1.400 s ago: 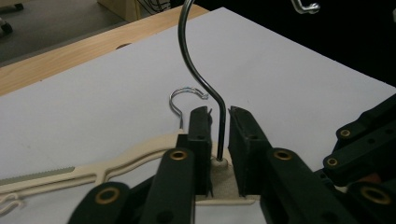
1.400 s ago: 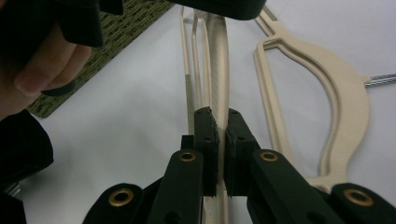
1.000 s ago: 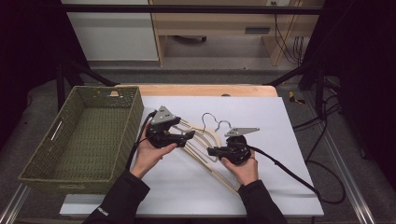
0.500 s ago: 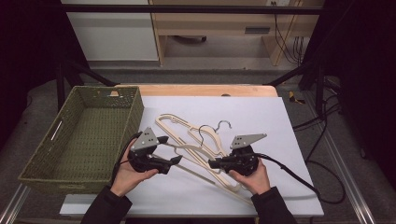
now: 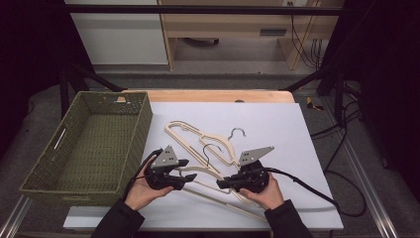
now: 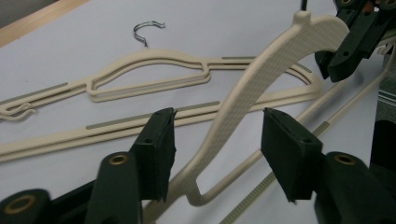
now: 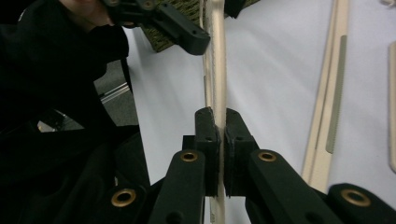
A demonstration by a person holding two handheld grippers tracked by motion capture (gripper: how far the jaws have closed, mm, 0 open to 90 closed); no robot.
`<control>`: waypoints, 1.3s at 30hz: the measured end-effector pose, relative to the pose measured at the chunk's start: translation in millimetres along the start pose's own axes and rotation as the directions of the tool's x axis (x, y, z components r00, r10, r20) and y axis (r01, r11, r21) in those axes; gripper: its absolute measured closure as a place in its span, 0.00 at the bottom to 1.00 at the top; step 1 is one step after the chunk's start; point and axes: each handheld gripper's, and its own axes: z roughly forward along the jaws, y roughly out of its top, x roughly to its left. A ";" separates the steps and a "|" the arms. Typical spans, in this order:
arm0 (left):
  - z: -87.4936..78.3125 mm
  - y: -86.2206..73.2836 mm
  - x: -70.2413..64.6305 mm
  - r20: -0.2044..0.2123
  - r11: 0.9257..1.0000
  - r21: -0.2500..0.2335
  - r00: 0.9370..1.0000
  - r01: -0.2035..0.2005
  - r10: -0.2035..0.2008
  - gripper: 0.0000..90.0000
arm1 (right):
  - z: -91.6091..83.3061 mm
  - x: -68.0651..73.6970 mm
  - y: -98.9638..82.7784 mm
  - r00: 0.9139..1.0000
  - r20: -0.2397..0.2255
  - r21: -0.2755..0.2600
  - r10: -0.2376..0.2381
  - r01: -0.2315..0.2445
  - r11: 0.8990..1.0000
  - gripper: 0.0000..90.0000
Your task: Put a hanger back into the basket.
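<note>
Right gripper (image 7: 216,128) fingers clamp the raised hanger (image 7: 215,60); left gripper (image 6: 217,140) fingers gape astride it.

Right hand-held gripper (image 7: 220,135) clamped on thin cream plastic hanger (image 7: 215,56); left hand-held gripper (image 7: 187,35) beside it, above white desk (image 7: 271,70).

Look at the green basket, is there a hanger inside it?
No, the green basket is empty in the high view, and the cream hangers lie on the white table beside it.
</note>
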 end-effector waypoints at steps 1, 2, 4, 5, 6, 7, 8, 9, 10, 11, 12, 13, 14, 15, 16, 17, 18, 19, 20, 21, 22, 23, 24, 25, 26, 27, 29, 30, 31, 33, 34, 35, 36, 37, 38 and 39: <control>1.8 -0.6 0.1 0.008 1.000 0.013 1.000 -0.004 0.004 0.58 | 1.4 0.3 -0.2 1.000 -0.014 0.011 -0.007 0.007 1.000 0.97; 1.8 -0.6 0.1 0.008 1.000 0.013 1.000 -0.004 0.004 0.61 | 1.4 0.3 -0.2 1.000 -0.014 0.011 -0.007 0.007 1.000 0.97; 2.9 -1.1 -0.2 0.027 1.000 0.021 1.000 -0.004 0.003 0.66 | 3.3 1.2 -0.4 1.000 -0.025 0.025 -0.008 0.009 1.000 0.97; 4.4 -1.3 -1.7 0.038 1.000 0.026 0.999 -0.007 0.006 0.69 | 5.3 1.3 -0.6 0.999 -0.030 0.031 -0.014 0.014 0.999 0.97; 4.4 -1.3 -1.7 0.038 1.000 0.026 0.999 -0.007 0.006 0.72 | 5.3 1.3 -0.6 0.999 -0.030 0.031 -0.014 0.014 0.999 0.97; 4.6 -1.1 -2.5 0.038 0.999 0.033 0.999 -0.015 0.013 0.73 | 5.9 0.7 -0.9 1.000 -0.027 0.038 -0.016 0.017 0.999 0.97; 4.8 -1.2 -3.2 0.038 0.999 0.036 0.999 -0.021 0.019 0.73 | 5.9 0.7 -0.9 1.000 -0.027 0.038 -0.016 0.017 0.999 0.97; 4.0 -0.8 -4.1 0.039 0.999 0.046 0.999 -0.028 0.026 0.74 | 6.1 0.6 -1.1 1.000 -0.025 0.041 -0.017 0.018 0.999 0.97; 4.0 -0.8 -4.1 0.039 0.999 0.046 0.999 -0.028 0.026 0.75 | 6.1 0.6 -1.1 1.000 -0.025 0.041 -0.017 0.018 0.999 0.97; 3.1 -0.4 -5.6 0.030 0.999 0.045 0.999 -0.030 0.029 0.75 | 6.1 0.4 -1.0 1.000 -0.024 0.041 -0.020 0.021 0.999 0.96; 2.5 -0.2 -6.4 0.028 0.998 0.044 0.999 -0.034 0.032 0.76 | 5.8 0.2 -1.1 0.999 -0.019 0.039 -0.026 0.026 0.999 0.96; 1.8 0.2 -7.1 0.031 0.999 0.044 0.999 -0.033 0.031 0.77 | 5.6 0.1 -1.1 1.000 -0.005 0.035 -0.029 0.029 0.999 0.95; 1.8 0.2 -7.1 0.031 0.999 0.044 0.999 -0.033 0.031 0.79 | 5.1 0.4 -1.1 0.999 0.017 0.030 -0.034 0.034 0.999 0.93; 0.9 0.7 -7.9 0.033 0.998 0.046 0.999 -0.032 0.030 0.80 | 4.2 0.4 -1.0 0.998 0.043 0.021 -0.046 0.045 0.999 0.91; 0.2 1.1 -8.8 0.037 0.999 0.042 0.999 -0.030 0.028 0.80 | 4.2 0.4 -1.0 0.998 0.043 0.021 -0.046 0.045 0.999 0.91; -0.5 1.7 -9.8 0.047 0.999 0.038 0.999 -0.026 0.024 0.82 | 3.3 0.7 -0.8 0.997 0.062 0.013 -0.046 0.045 0.999 0.90; -1.4 2.5 -10.9 0.052 0.999 0.037 0.998 -0.024 0.022 0.84 | 2.2 0.8 -0.5 0.995 0.086 0.012 -0.051 0.050 0.999 0.89; -2.5 4.2 -13.6 0.062 1.000 0.029 0.998 -0.009 0.007 0.87 | 0.1 0.5 0.0 0.992 0.115 -0.002 -0.058 0.059 0.998 0.85; -2.5 4.2 -13.6 0.062 1.000 0.029 0.998 -0.009 0.007 0.87 | 0.1 0.5 0.0 0.992 0.115 -0.002 -0.058 0.059 0.998 0.85; -4.3 5.8 -15.6 0.073 1.000 0.026 0.997 -0.011 0.009 0.88 | -1.3 0.7 0.7 0.988 0.143 -0.016 -0.058 0.061 0.998 0.81; -4.3 5.8 -15.6 0.073 1.000 0.026 0.997 -0.011 0.009 0.89 | -1.3 0.7 0.7 0.988 0.143 -0.016 -0.058 0.061 0.998 0.81; -4.8 6.7 -18.0 0.098 1.000 0.022 0.995 -0.005 0.003 0.90 | -2.4 1.2 1.0 0.984 0.170 -0.032 -0.057 0.064 0.997 0.77; -4.8 7.1 -19.5 0.106 1.000 0.022 0.994 -0.004 0.002 0.91 | -2.7 0.9 1.1 0.981 0.184 -0.038 -0.066 0.074 0.996 0.75; -4.5 7.4 -21.0 0.115 1.000 0.018 0.993 -0.002 0.000 0.92 | -2.9 0.9 1.1 0.978 0.197 -0.046 -0.068 0.079 0.996 0.73; -4.5 7.4 -21.0 0.115 1.000 0.018 0.993 -0.002 0.000 0.92 | -2.9 0.9 1.1 0.978 0.197 -0.046 -0.068 0.079 0.996 0.73; -3.8 8.1 -23.2 0.133 1.000 0.012 0.991 0.009 -0.010 0.93 | -2.9 1.1 0.8 0.972 0.223 -0.053 -0.075 0.089 0.995 0.70; -3.7 8.4 -24.4 0.128 1.000 0.012 0.992 0.004 -0.006 0.94 | -3.0 1.1 0.5 0.969 0.235 -0.064 -0.079 0.096 0.993 0.68; -3.8 8.6 -25.2 0.135 1.000 0.013 0.991 0.009 -0.011 0.94 | -3.2 1.1 0.6 0.968 0.237 -0.070 -0.078 0.097 0.993 0.66; -3.7 8.6 -25.7 0.135 1.000 0.012 0.991 0.013 -0.014 0.94 | -3.6 1.3 0.7 0.968 0.240 -0.078 -0.073 0.094 0.993 0.64; -4.3 8.7 -25.9 0.130 1.000 0.003 0.991 0.022 -0.022 0.94 | -4.5 1.5 0.8 0.967 0.243 -0.085 -0.075 0.099 0.991 0.62; -5.2 9.0 -26.0 0.123 1.000 0.000 0.992 0.026 -0.026 0.94 | -5.7 1.9 1.1 0.965 0.250 -0.091 -0.077 0.103 0.991 0.61; -8.5 9.4 -25.1 0.107 0.999 -0.011 0.994 0.036 -0.035 0.94 | -10.2 2.2 1.2 0.961 0.266 -0.114 -0.078 0.112 0.987 0.56; -8.5 9.4 -25.1 0.107 0.999 -0.011 0.994 0.036 -0.035 0.94 | -13.4 2.2 1.2 0.959 0.275 -0.130 -0.071 0.110 0.985 0.53; -10.5 9.7 -24.6 0.096 0.999 -0.017 0.995 0.040 -0.038 0.94 | -13.4 2.2 1.2 0.959 0.275 -0.130 -0.071 0.110 0.985 0.53; -15.2 10.3 -23.3 0.072 0.998 -0.031 0.996 0.049 -0.046 0.95 | -21.5 1.7 0.8 0.952 0.301 -0.169 -0.057 0.112 0.979 0.47; -17.4 10.7 -22.9 0.063 0.998 -0.042 0.997 0.055 -0.052 0.95 | -25.8 1.2 0.5 0.949 0.310 -0.188 -0.049 0.111 0.976 0.44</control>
